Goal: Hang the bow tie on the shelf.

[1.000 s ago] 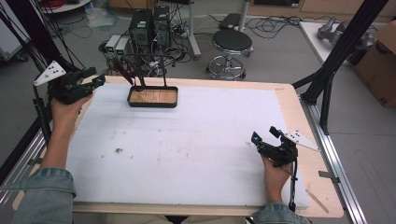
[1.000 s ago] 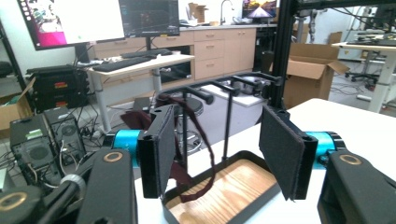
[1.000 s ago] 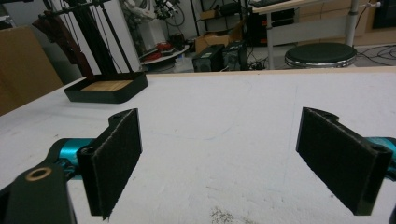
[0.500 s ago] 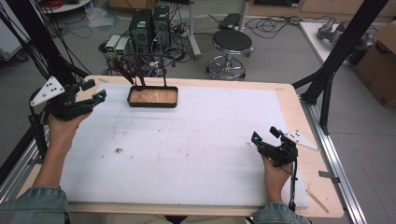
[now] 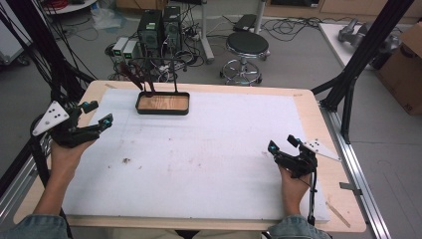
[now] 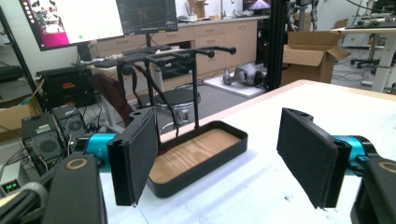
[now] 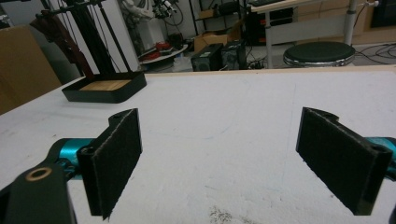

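Both jaws spread and empty, the left gripper (image 5: 97,113) hovers near the black tray (image 5: 163,103), the right gripper (image 5: 282,144) well apart from it, likely an approach needing further reach.

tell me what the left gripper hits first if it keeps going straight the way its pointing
Probably the black tray with the wooden floor: it sits between the open left gripper's jaws, though height is unclear.

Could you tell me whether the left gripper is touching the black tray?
Apart. In the high view, the left gripper sits well left of the black tray, with bare white table cover between them.
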### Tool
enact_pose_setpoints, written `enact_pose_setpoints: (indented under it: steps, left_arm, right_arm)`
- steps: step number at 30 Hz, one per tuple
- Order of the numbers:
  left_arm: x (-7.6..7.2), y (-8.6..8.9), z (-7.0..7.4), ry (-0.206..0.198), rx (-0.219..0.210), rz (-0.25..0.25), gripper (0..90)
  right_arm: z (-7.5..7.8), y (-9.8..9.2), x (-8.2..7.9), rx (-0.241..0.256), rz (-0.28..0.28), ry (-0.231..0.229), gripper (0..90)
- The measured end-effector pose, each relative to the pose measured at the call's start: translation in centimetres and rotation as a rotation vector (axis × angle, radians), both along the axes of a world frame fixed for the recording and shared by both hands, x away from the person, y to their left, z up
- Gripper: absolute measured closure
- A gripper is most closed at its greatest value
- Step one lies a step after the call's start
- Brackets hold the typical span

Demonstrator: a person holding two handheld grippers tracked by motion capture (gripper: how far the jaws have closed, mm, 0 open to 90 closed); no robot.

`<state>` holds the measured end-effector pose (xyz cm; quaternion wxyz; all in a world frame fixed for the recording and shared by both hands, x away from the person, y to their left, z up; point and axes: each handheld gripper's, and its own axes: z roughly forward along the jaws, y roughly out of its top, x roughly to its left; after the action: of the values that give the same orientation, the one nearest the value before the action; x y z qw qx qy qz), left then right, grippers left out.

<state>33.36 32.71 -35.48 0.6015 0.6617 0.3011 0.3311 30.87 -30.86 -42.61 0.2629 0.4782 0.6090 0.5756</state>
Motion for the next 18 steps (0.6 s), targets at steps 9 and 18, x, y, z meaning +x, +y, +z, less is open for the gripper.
enact_pose_setpoints:
  steps: [9, 18]
  left_arm:
    - [-1.2, -0.3, -3.3, 0.036, -0.012, 0.076, 22.9]
    - [-1.4, -0.8, -5.4, 0.101, 0.024, 0.092, 19.7]
  right_arm:
    - [0.0, 0.0, 0.0, -0.003, 0.001, 0.002, 13.5]
    - [0.0, 0.1, 0.0, -0.008, 0.004, 0.001, 13.5]
